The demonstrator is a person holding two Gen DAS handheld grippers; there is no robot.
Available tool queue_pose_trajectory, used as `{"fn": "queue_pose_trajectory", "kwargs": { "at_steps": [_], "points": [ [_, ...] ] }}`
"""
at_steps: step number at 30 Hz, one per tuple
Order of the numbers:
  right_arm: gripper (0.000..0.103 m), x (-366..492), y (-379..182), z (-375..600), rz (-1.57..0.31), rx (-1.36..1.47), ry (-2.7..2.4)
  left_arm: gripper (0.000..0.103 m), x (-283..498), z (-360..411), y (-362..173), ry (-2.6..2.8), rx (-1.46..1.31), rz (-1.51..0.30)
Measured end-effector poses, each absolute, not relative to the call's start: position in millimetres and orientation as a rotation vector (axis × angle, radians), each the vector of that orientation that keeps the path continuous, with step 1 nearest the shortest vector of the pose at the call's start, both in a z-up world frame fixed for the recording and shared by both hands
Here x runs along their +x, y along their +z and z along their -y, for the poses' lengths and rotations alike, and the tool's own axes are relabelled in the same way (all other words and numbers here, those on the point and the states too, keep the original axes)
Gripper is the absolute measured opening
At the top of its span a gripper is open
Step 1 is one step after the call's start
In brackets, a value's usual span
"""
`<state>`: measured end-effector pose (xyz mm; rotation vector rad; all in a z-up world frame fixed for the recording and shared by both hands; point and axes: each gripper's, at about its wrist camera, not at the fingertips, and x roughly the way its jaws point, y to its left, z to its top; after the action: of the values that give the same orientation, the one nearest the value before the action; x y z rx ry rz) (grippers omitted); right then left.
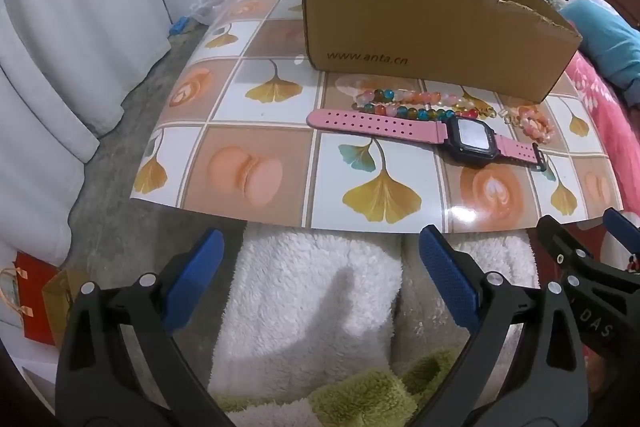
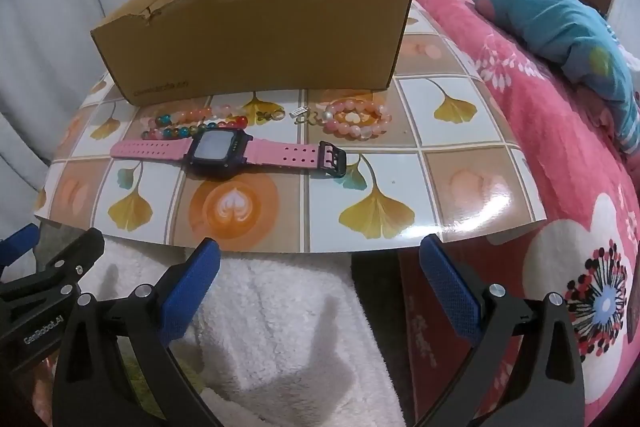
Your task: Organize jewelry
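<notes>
A pink-strapped watch (image 1: 472, 139) (image 2: 218, 149) with a dark square face lies flat on the patterned tabletop (image 1: 256, 131) (image 2: 440, 163). Behind it lie multi-coloured bead bracelets (image 1: 400, 105) (image 2: 196, 123), a pink bead bracelet (image 1: 534, 125) (image 2: 358, 123) and small metal charms (image 2: 300, 115). An open cardboard box (image 1: 420, 15) (image 2: 256, 39) stands behind them. My left gripper (image 1: 320, 283) (image 2: 52, 243) and right gripper (image 2: 320, 283) (image 1: 580, 227) hover side by side in front of the table's near edge, both open and holding nothing.
A white fluffy blanket (image 1: 312, 307) (image 2: 280, 327) lies under both grippers. A bed with a pink floral cover (image 2: 540, 155) and a blue pillow (image 2: 560, 23) runs along the right. White curtains (image 1: 60, 27) hang at the left; paper bags (image 1: 36, 299) stand on the floor.
</notes>
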<state>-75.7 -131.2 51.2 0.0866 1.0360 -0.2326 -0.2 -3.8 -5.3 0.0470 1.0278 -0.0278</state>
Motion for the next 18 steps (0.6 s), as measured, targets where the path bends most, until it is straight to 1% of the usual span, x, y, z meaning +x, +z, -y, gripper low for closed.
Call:
{"fn": "queue_pose_trajectory", "kwargs": {
  "at_steps": [18],
  "points": [
    [0.097, -74.6, 48.7, 130.6, -1.047, 0.092, -0.217, 0.095, 0.5, 2.5, -8.2, -0.028, 0.044, -1.034]
  ]
}}
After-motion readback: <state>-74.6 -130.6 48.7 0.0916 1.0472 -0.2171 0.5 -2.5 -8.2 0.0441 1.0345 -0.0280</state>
